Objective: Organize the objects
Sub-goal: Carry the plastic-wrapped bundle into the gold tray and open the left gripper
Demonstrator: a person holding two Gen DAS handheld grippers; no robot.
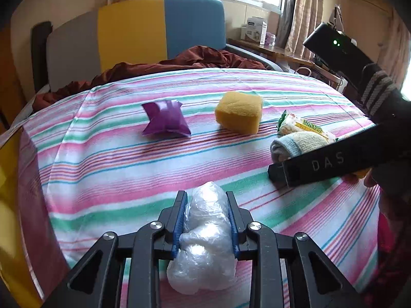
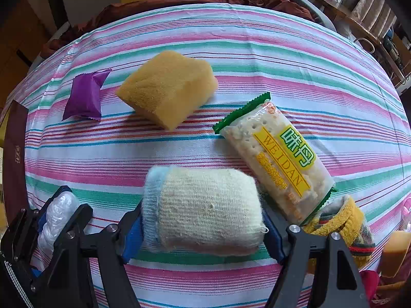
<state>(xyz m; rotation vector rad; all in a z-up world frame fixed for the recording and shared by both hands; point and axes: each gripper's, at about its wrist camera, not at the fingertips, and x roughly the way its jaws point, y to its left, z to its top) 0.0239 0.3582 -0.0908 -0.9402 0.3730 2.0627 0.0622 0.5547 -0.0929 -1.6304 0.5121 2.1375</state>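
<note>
My left gripper (image 1: 205,195) is shut on a crumpled clear plastic bag (image 1: 205,233) just above the striped sheet (image 1: 115,169); the right wrist view shows it at the lower left (image 2: 57,213). A rolled cream and pale-blue sock (image 2: 203,205) lies on the sheet between the blue pads (image 2: 133,233) of my right gripper (image 2: 203,220), which touch both its sides. A biscuit pack (image 2: 277,159) with green ends lies just right of it. Farther back sit a yellow sponge (image 2: 169,87) and a purple packet (image 2: 84,97).
A yellow striped knitted sock (image 2: 344,220) lies under the biscuit pack's near end. A brown blanket (image 1: 179,64) is bunched at the far edge before a yellow and blue headboard (image 1: 159,30). A wooden desk (image 1: 282,51) with boxes stands at the back right.
</note>
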